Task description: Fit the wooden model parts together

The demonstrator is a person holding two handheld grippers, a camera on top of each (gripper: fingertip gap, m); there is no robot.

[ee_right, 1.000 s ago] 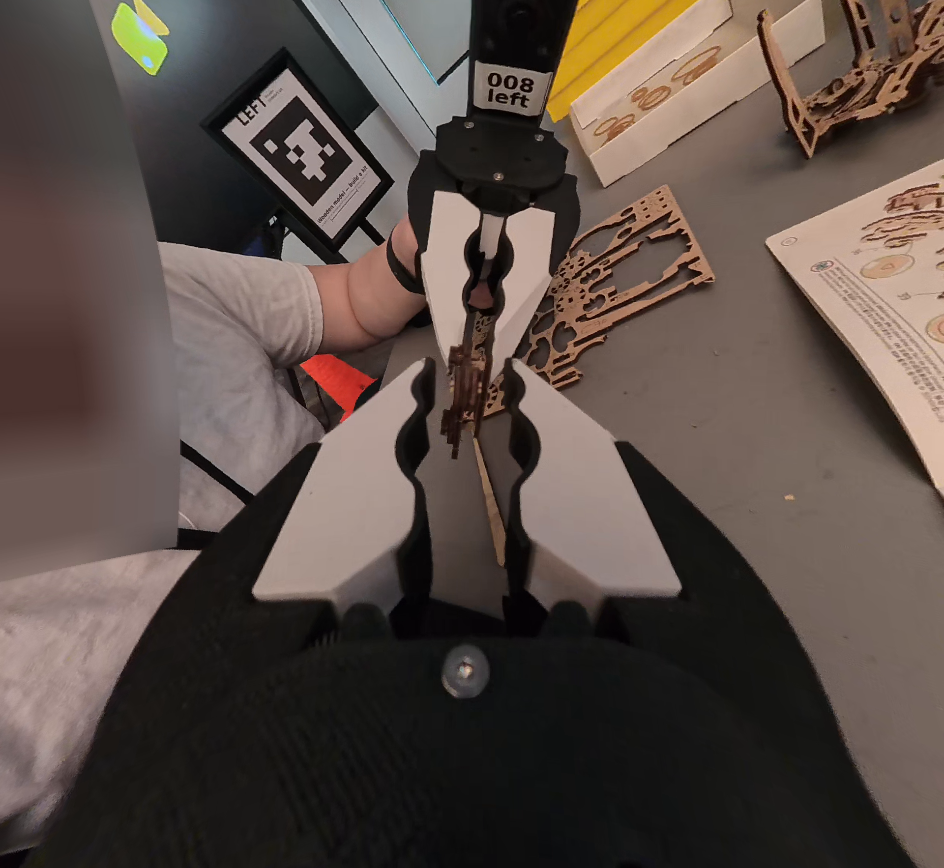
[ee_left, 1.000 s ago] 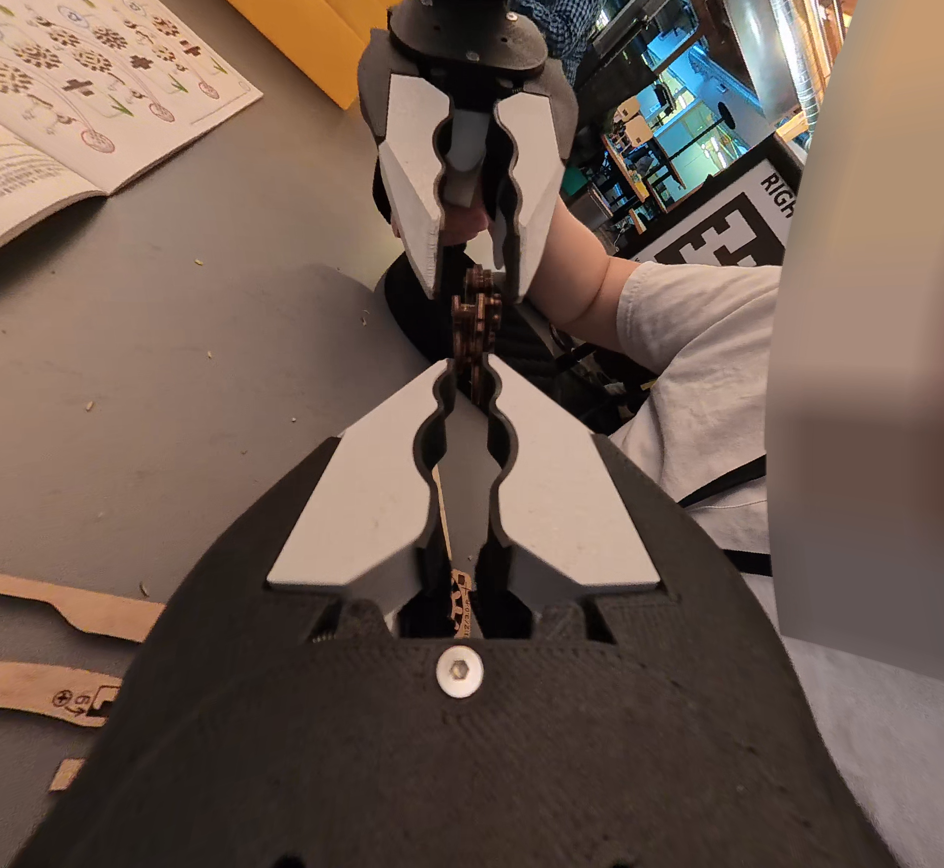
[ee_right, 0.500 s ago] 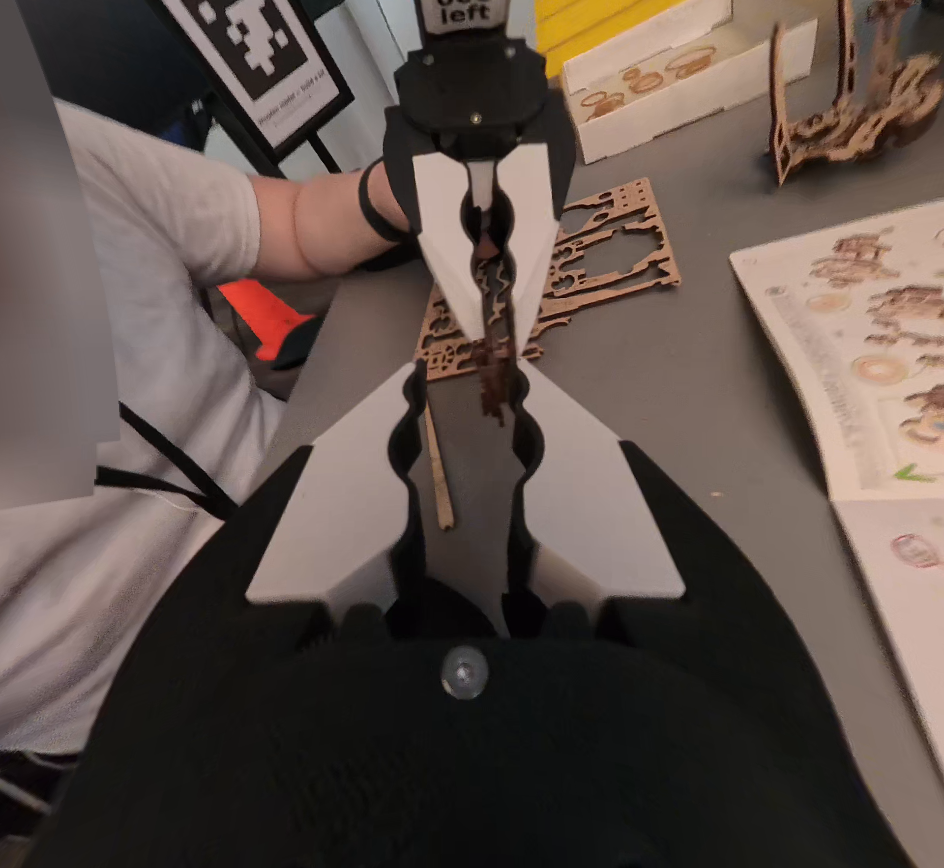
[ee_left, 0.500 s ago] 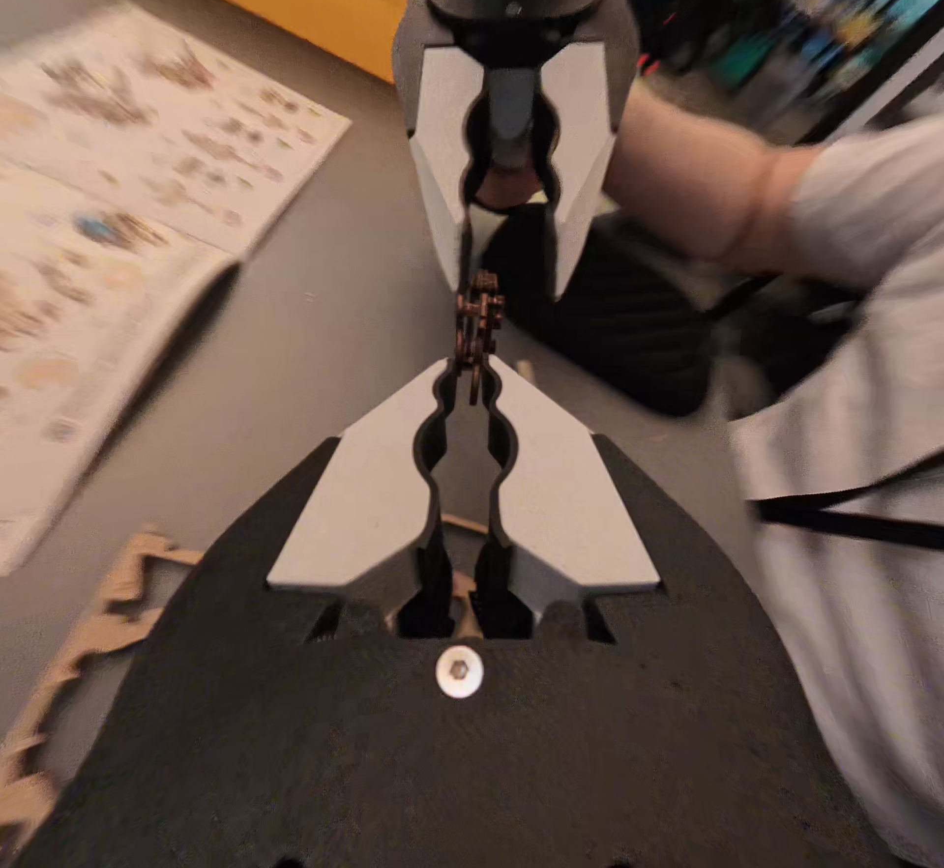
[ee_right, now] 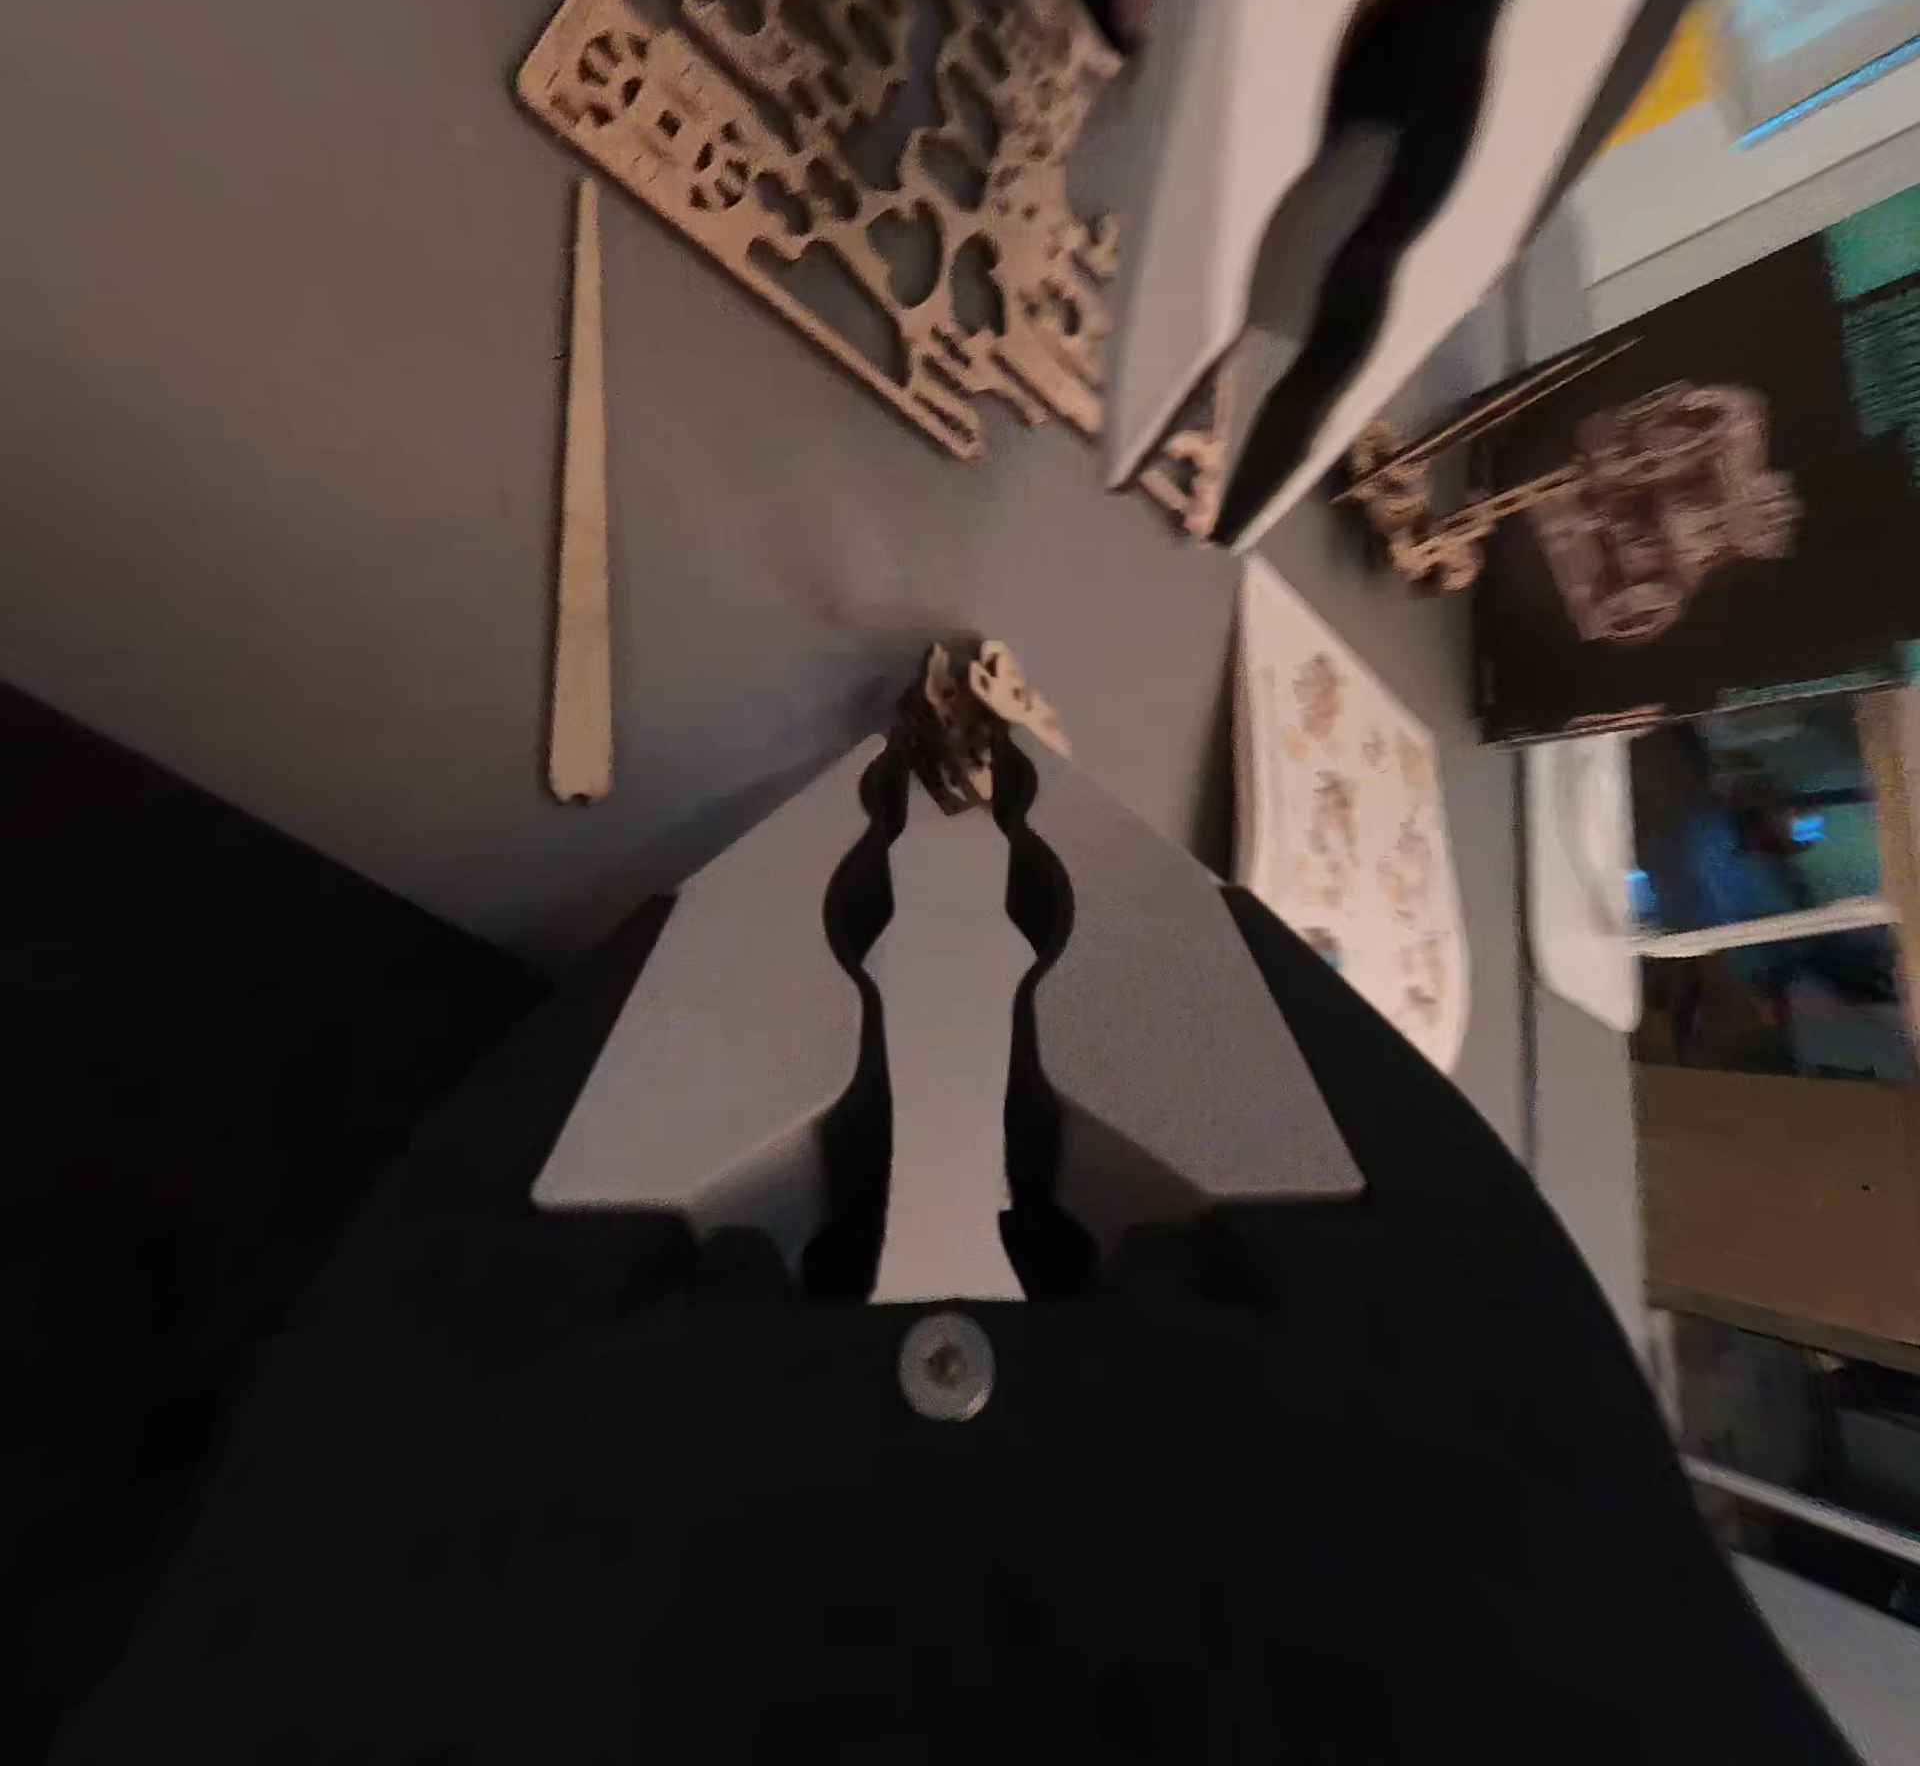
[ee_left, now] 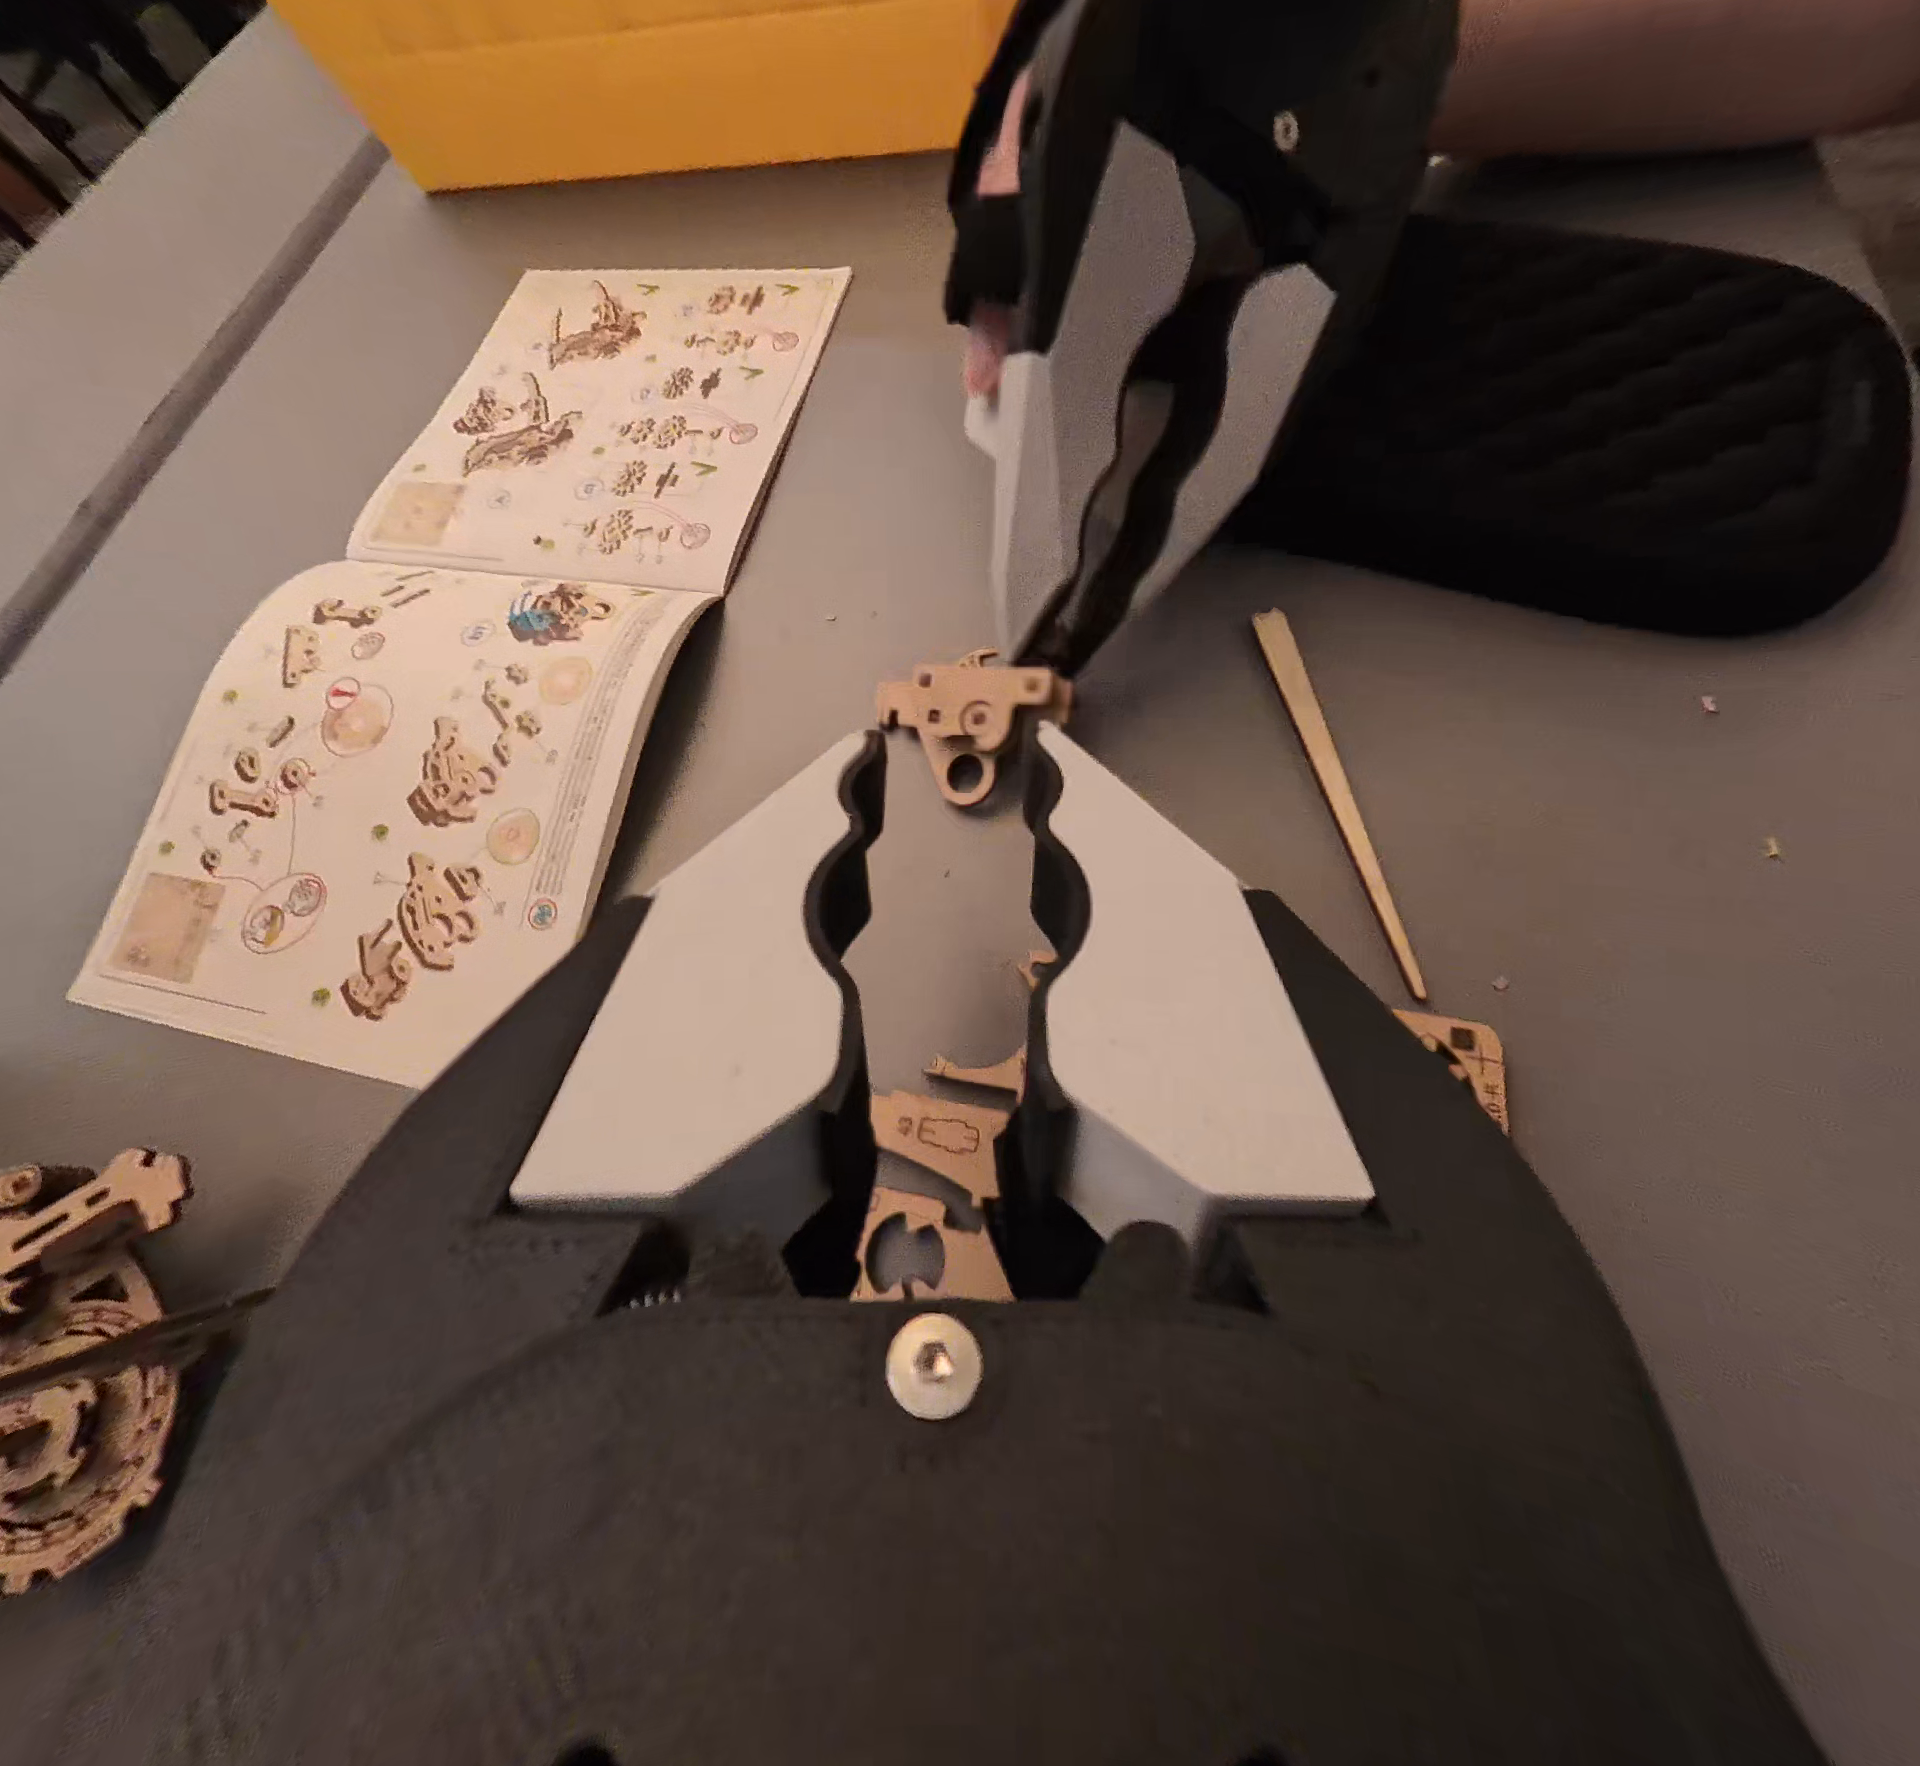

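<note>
At the right gripper's (ee_right: 951, 766) tips: the part (ee_right: 961, 729), clamped and held above the table (ee_right: 312, 314). Left gripper (ee_left: 956, 742) jaws are parted and grip nothing. In the left view the part (ee_left: 971, 719) seems to sit at its tips, but the right view shows that gripper (ee_right: 1221, 501) clear of it. Stick (ee_right: 582, 490) lies beside the sheet (ee_right: 831, 137). Only the left view shows the open booklet (ee_left: 468, 656) and the yellow bin (ee_left: 623, 33).

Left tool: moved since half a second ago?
Yes. The left tool, then meeting the right tool over the punched sheet, now hangs past its corner toward the booklet, clear of the wooden part.
</note>
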